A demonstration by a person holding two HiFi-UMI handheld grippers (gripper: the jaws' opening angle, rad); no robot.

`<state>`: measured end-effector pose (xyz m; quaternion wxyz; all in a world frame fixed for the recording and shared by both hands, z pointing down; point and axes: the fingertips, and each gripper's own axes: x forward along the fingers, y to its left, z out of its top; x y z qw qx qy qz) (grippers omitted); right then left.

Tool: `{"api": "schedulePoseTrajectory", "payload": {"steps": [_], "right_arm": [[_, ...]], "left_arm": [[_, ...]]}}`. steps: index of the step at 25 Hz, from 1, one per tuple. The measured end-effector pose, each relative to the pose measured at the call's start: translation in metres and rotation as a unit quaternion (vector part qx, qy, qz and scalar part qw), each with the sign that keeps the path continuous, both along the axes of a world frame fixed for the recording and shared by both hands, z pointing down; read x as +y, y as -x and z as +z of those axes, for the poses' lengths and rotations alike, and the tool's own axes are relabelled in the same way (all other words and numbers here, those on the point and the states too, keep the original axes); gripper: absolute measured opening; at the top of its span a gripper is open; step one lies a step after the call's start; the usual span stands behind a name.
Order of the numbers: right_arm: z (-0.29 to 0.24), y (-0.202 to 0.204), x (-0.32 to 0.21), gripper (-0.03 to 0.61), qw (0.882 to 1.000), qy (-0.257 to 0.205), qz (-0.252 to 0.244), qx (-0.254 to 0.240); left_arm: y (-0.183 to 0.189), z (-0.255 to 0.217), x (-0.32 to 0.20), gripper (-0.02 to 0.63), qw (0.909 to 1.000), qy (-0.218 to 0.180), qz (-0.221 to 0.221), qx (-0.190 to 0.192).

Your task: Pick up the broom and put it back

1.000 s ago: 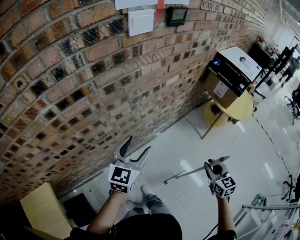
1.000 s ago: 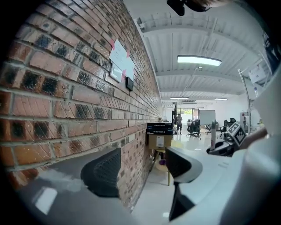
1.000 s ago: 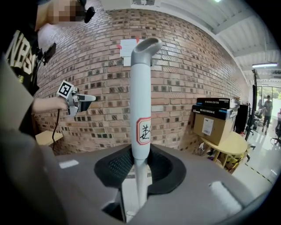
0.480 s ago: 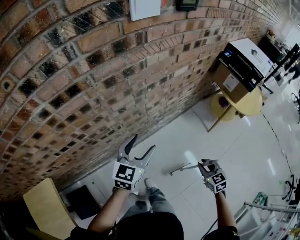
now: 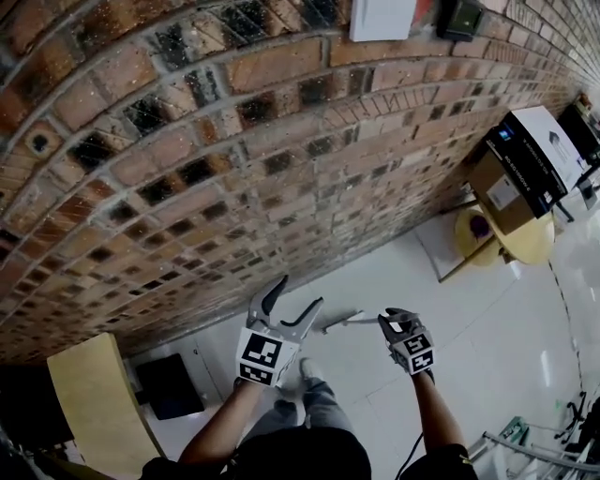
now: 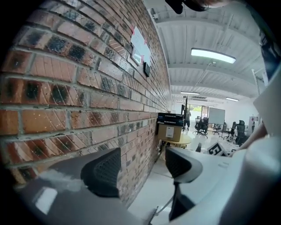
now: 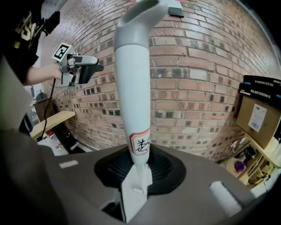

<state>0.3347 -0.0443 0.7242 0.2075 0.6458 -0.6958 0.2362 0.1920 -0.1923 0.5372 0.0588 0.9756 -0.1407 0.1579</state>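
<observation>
The broom shows as a white handle (image 7: 132, 88) with a red-edged label, rising from between my right gripper's (image 7: 136, 176) jaws, which are shut on it. In the head view only a thin grey length of the broom (image 5: 349, 322) shows, running left from the right gripper (image 5: 392, 322) toward the left one. My left gripper (image 5: 298, 294) stands open close to the brick wall, nothing between its dark pads (image 6: 102, 170). In the right gripper view the left gripper (image 7: 88, 68) is up at the left, in front of the wall.
A brick wall (image 5: 216, 150) fills the upper head view, with a white panel (image 5: 382, 17) on it. A cardboard box (image 5: 525, 159) sits on a round yellow table (image 5: 520, 242) at right. A pale wooden board (image 5: 94, 403) and a black object (image 5: 169, 384) lie at lower left.
Both grippers have dropped lower and closer to the wall. The right one has swung left with the broom, ending near the left gripper.
</observation>
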Motion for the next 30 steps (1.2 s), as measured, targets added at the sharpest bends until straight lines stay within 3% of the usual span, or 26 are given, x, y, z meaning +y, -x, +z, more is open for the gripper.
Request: {"api": "schedulePoseTrajectory", "payload": {"steps": [11, 18, 21, 24, 30], "right_arm": [[0.052, 0.049, -0.164, 0.093, 0.998, 0.034, -0.051, 0.007], [0.061, 0.047, -0.263, 0.094, 0.998, 0.029, -0.036, -0.041], [0.073, 0.039, -0.277, 0.129, 0.995, 0.061, -0.023, -0.073], [0.081, 0.025, -0.280, 0.238, 0.995, 0.071, -0.005, -0.076], [0.030, 0.023, -0.257, 0.299, 0.996, 0.015, 0.023, -0.083]], "left_arm": [[0.063, 0.016, -0.020, 0.319, 0.9966, 0.024, -0.077, -0.016], [0.104, 0.025, -0.036, 0.318, 0.9898, 0.032, -0.136, -0.028], [0.119, 0.024, -0.038, 0.318, 0.9872, 0.032, -0.153, -0.030], [0.132, 0.022, -0.043, 0.318, 0.9849, 0.029, -0.168, -0.030], [0.163, 0.012, -0.058, 0.318, 0.9823, 0.014, -0.186, -0.021]]}}
